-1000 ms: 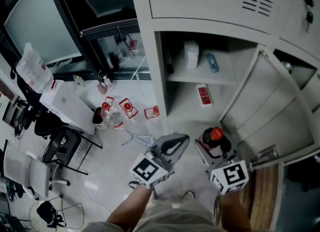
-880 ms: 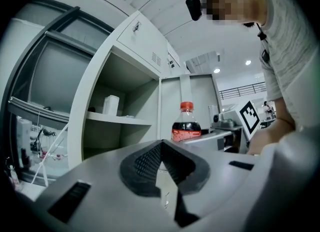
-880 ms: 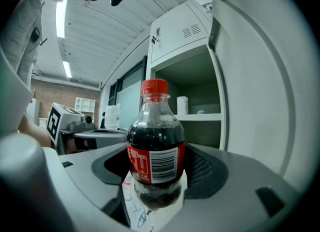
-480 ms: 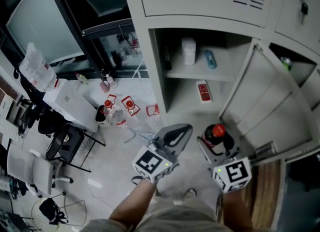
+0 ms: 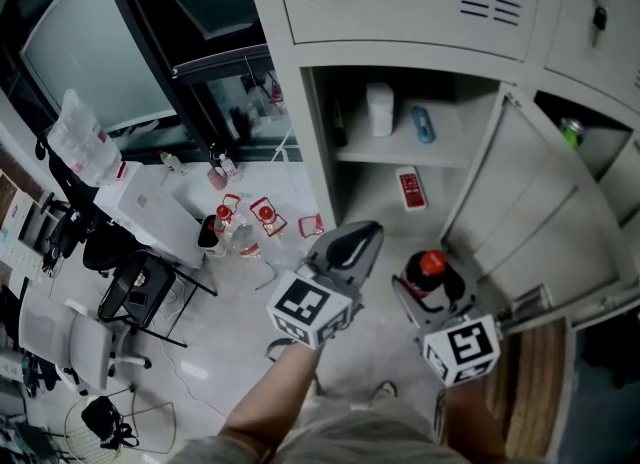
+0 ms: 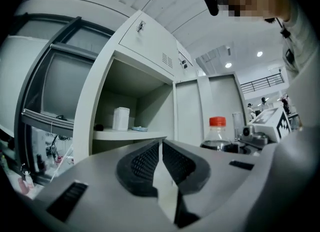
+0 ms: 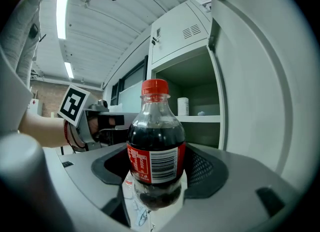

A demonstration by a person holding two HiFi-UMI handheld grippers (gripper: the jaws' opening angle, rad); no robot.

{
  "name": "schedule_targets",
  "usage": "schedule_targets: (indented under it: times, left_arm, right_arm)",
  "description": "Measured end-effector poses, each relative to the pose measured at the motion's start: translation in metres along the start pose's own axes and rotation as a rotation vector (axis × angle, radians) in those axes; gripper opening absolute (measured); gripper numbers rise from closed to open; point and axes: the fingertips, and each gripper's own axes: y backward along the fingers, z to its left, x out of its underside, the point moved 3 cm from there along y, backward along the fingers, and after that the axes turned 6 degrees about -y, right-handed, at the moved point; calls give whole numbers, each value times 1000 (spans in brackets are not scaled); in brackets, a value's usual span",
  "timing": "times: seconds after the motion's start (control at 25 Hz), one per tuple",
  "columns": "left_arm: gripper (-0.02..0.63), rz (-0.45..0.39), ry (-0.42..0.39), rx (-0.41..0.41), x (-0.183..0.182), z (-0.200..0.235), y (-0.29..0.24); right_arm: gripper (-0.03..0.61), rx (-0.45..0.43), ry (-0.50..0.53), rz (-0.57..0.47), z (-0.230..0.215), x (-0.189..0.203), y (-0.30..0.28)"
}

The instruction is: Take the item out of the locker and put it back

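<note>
Right gripper (image 7: 156, 176) clasps a red-capped cola bottle (image 7: 154, 131); only its view shows the barcode (image 7: 164, 166), print unreadable; left gripper (image 6: 161, 158) is clenched, empty.

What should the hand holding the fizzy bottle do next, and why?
Probably carry the bottle forward toward the lower shelf. The right gripper grips it upright outside the open locker, and that shelf has bare room.
</note>
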Motion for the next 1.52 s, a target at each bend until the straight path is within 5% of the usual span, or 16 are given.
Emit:
schedule_targets:
  times: [0.36,0.68,1.04,1.52]
  left_arm:
    - [58,17,-23,10,-7,7,-18]
    - [118,25,-93,-86,-21,22,-35]
    - [221,21,-80,-205,-34,45,-57]
    - [293,30,-138,-282,-59,68,-85]
  right_arm:
    - [311,-7,4,-11,3,-1,-2]
    - [311,1,-4,-5,1,1,1]
    - [311,4,-5,30,-4,4,5]
    - [311,-36,-2,26,4,1,3]
